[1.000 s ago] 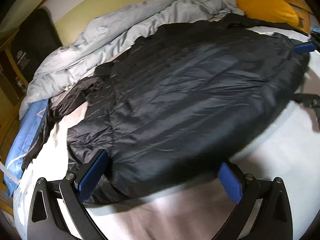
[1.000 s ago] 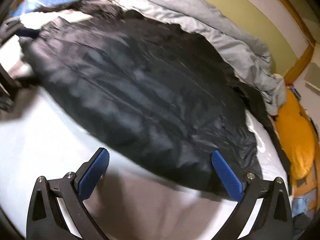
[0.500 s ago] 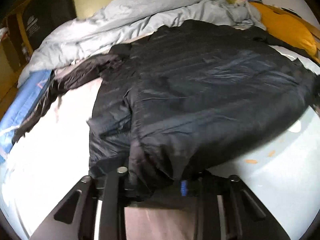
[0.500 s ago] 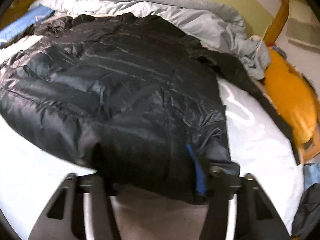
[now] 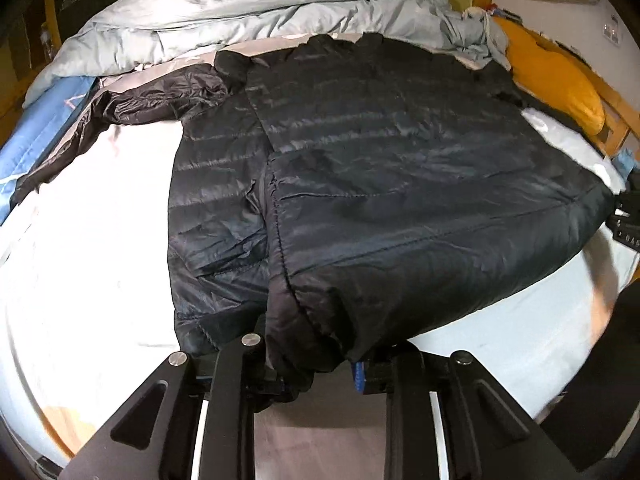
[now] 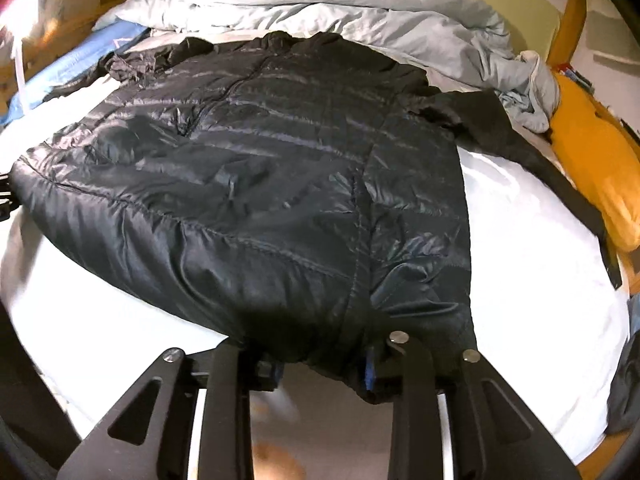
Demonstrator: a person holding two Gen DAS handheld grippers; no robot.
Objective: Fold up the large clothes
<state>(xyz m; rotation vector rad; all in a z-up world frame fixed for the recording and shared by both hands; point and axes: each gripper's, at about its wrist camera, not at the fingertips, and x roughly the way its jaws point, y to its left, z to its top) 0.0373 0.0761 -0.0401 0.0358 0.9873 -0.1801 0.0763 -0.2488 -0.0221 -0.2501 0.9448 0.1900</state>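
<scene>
A large black quilted puffer jacket [image 5: 380, 184] lies spread on a white bed sheet [image 5: 92, 240], its collar toward the headboard. My left gripper [image 5: 316, 372] is shut on the jacket's near hem at its left corner. My right gripper [image 6: 324, 368] is shut on the same hem at the right corner of the jacket [image 6: 280, 184]. One sleeve [image 5: 132, 108] trails out to the left, the other sleeve [image 6: 520, 148] to the right. The right gripper's body shows at the far right edge of the left wrist view [image 5: 628, 216].
A crumpled grey duvet [image 5: 260, 12] is bunched along the headboard. An orange pillow [image 6: 600, 176] lies at the right edge of the bed, a blue cloth [image 5: 36, 148] at the left. A wooden bed frame [image 5: 616, 120] borders the right side.
Both grippers were open a second ago, just short of the hem. They have closed on the jacket's hem corners and drawn the hem taut toward me.
</scene>
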